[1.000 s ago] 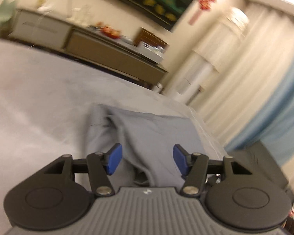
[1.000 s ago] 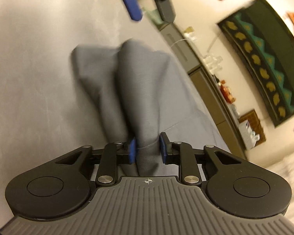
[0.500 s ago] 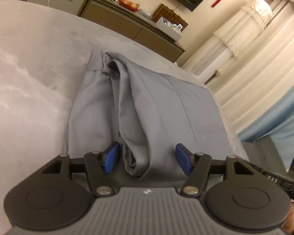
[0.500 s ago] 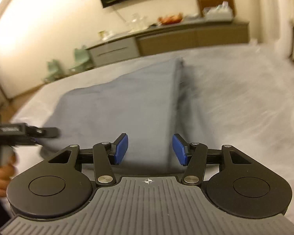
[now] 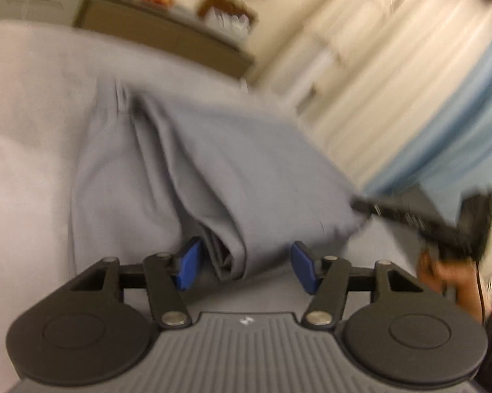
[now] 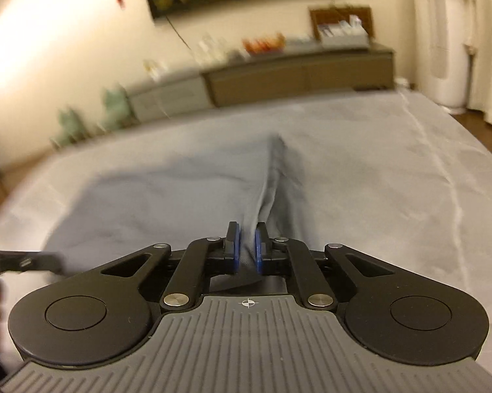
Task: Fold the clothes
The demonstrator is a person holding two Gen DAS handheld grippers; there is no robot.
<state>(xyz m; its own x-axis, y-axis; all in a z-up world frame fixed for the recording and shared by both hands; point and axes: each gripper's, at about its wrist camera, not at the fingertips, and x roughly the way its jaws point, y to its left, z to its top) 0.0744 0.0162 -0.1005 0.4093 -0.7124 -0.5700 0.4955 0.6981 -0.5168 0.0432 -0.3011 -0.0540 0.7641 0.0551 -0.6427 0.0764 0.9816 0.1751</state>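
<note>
R gripper (image 6: 246, 249) swung round; garment (image 6: 180, 193) on, prob., bed (image 6: 393, 163).

Warm, dim indoor light, both views smeared.
I see motion blur throughout, fisheye bending at the edges, glare upper left in my right view.

Home bedroom: bed (image 6: 393, 170), curtains (image 5: 393, 75), sideboard (image 6: 298, 75)

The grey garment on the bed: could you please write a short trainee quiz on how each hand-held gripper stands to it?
1. True or false: the right hand-held gripper is shut on the grey garment.
2. Which hand-held gripper stands open around a bunched fold?
3. The garment lies on: A) a bed, B) a chair, C) the floor.

Key: 1 true; 2 the left hand-held gripper; 3 A.
</note>
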